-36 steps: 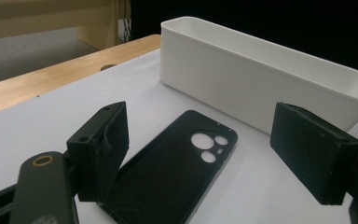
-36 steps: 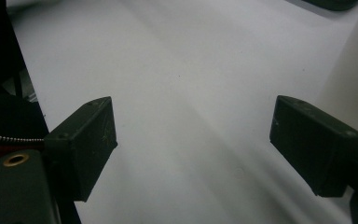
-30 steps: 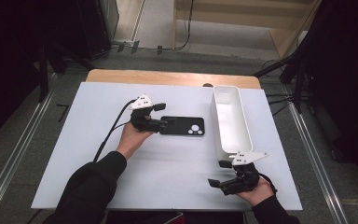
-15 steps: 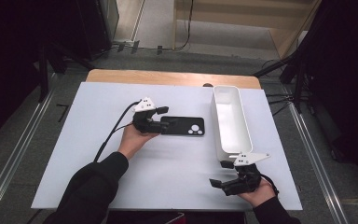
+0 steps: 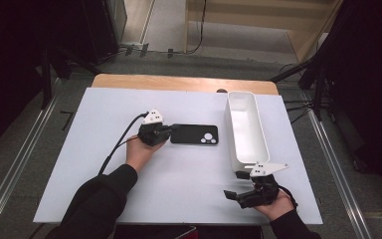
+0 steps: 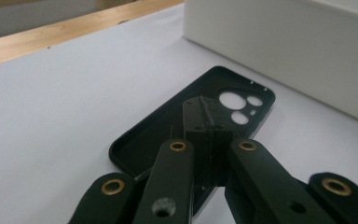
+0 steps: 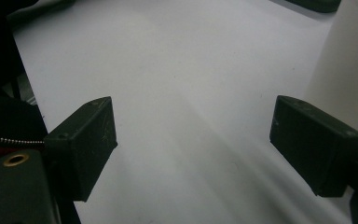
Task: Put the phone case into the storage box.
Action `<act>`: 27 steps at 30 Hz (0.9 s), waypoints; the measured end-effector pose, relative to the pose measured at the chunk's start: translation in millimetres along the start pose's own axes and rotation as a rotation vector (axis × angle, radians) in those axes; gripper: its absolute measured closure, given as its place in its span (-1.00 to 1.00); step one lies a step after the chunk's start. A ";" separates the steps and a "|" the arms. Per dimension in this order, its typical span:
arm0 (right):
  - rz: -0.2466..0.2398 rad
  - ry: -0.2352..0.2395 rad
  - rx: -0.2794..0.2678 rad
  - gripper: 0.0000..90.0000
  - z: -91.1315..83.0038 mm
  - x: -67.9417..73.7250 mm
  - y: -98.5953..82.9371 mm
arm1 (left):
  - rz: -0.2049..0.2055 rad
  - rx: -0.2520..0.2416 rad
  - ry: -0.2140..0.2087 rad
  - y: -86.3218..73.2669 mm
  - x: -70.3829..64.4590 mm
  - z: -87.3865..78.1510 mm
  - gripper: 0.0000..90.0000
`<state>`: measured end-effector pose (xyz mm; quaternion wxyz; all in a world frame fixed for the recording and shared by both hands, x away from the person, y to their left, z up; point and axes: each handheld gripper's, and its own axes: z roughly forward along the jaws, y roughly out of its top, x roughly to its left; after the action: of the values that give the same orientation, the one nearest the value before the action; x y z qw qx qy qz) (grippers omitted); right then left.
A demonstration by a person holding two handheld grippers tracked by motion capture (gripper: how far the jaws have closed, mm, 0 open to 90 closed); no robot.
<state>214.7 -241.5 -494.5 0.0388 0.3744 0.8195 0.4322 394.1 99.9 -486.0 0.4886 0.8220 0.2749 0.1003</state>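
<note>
The phone case [image 6: 193, 126] lies inside-up near the table's [image 5: 79, 164] middle, just beside the white bin's [image 5: 258, 144] long wall. The left gripper [image 6: 205, 126] is pressed closed, apparently pinching the case's near rim for lifting. The right gripper [image 7: 193, 149] is held spread and idle near the front right corner.

A black soft-plastic phone case [image 5: 194, 134] with round camera cut-outs lies flat, hollow side up, mid-tabletop, its camera end toward the right edge.
</note>
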 end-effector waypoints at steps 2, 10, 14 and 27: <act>0.001 0.000 0.000 -0.71 0.1 0.1 0.1 | -0.007 0.025 0.002 -2.9 2.9 1.2 0.99; -0.001 0.004 0.006 -0.71 1.4 0.4 0.6 | -0.032 0.089 -0.012 -12.8 7.4 10.1 0.99; -0.001 0.007 0.006 -0.71 1.9 0.5 0.8 | -0.015 0.143 -0.006 -16.0 7.5 13.4 0.99; -0.003 0.009 0.005 -0.71 1.3 0.8 0.9 | -0.047 0.190 -0.031 -18.5 7.0 14.9 0.99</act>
<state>215.1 -239.8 -494.4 0.0350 0.3714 0.8212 0.4318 399.8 99.5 -510.1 0.4149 0.8594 0.2947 0.0497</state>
